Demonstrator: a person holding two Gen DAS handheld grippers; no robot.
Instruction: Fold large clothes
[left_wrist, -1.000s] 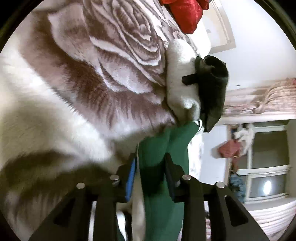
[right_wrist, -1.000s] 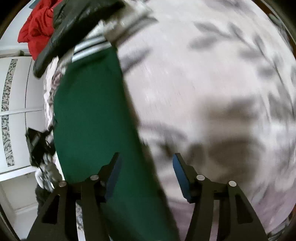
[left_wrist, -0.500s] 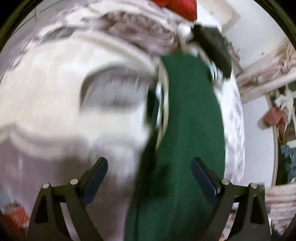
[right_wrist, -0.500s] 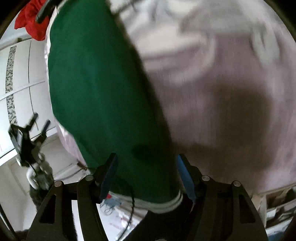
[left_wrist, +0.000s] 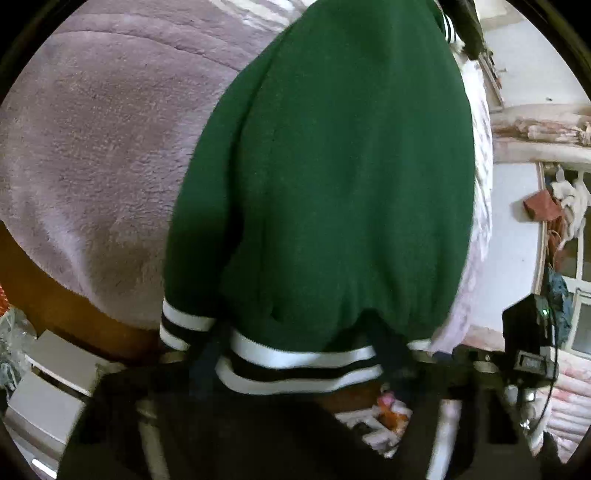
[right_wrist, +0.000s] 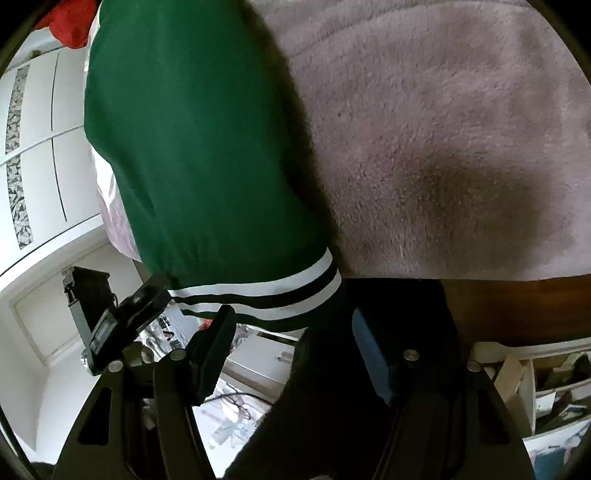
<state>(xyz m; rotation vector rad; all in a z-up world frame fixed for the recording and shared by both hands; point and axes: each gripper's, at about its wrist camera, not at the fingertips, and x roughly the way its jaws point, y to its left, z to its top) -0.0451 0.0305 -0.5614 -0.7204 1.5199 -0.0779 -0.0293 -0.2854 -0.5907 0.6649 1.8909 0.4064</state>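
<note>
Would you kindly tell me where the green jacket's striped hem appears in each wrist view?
Left wrist: the striped hem runs across the lower centre.
Right wrist: the striped hem sits lower left of centre, slanting up to the right.
Shared landmark: the fuzzy mauve blanket, left in the left view, right in the other.

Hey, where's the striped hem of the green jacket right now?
The striped hem hangs at the near edge of the fleece blanket, low centre in the left wrist view; in the right wrist view it sits just above the right tool.
</note>
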